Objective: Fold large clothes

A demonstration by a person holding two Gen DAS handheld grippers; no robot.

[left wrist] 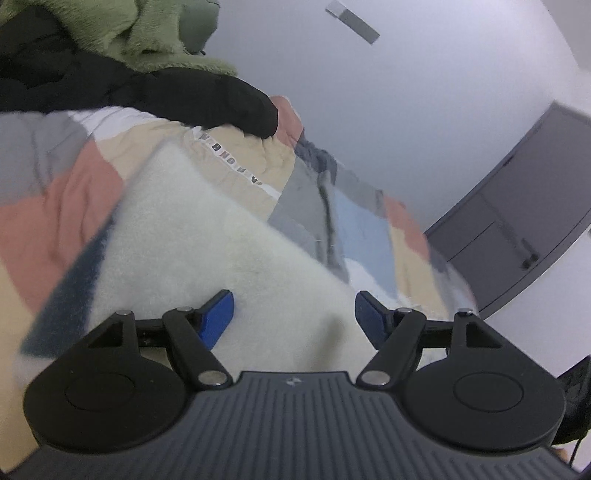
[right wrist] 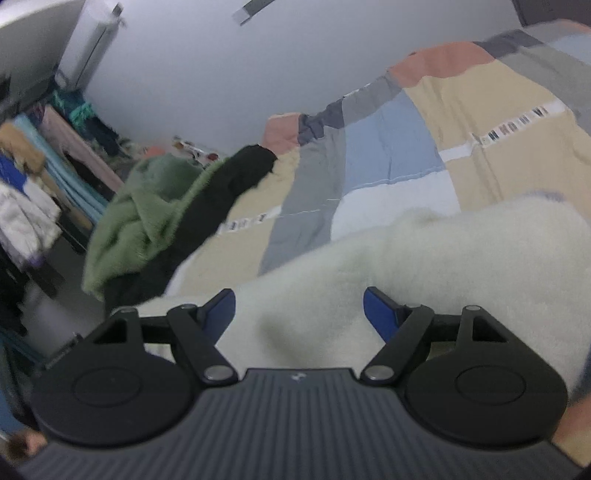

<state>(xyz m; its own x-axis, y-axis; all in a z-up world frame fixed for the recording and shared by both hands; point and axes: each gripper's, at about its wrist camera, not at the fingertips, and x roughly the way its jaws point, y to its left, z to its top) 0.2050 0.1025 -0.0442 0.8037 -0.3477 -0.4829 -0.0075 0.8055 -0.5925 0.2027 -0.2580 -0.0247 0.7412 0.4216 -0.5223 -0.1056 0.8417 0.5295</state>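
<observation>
A fluffy cream-white garment [left wrist: 221, 240] with a dark blue band [left wrist: 74, 288] along its left edge lies on a patchwork bedspread [left wrist: 55, 206]. My left gripper [left wrist: 293, 306] hovers over it, blue pads wide apart, and the fleece runs under the gap without being pinched. In the right wrist view the same cream garment [right wrist: 443, 251] spreads to the right across the bedspread [right wrist: 388, 155]. My right gripper [right wrist: 299, 302] stands open above it, and neither pad presses on the cloth. Both views are blurred.
A green fleece [right wrist: 147, 206] and a black garment [right wrist: 221, 192] are heaped on the bed's far side; they also show as green fleece [left wrist: 140, 33] over black cloth [left wrist: 147, 92]. A grey cabinet [left wrist: 517, 221] stands by the wall. Hanging clothes [right wrist: 37, 177] crowd the left.
</observation>
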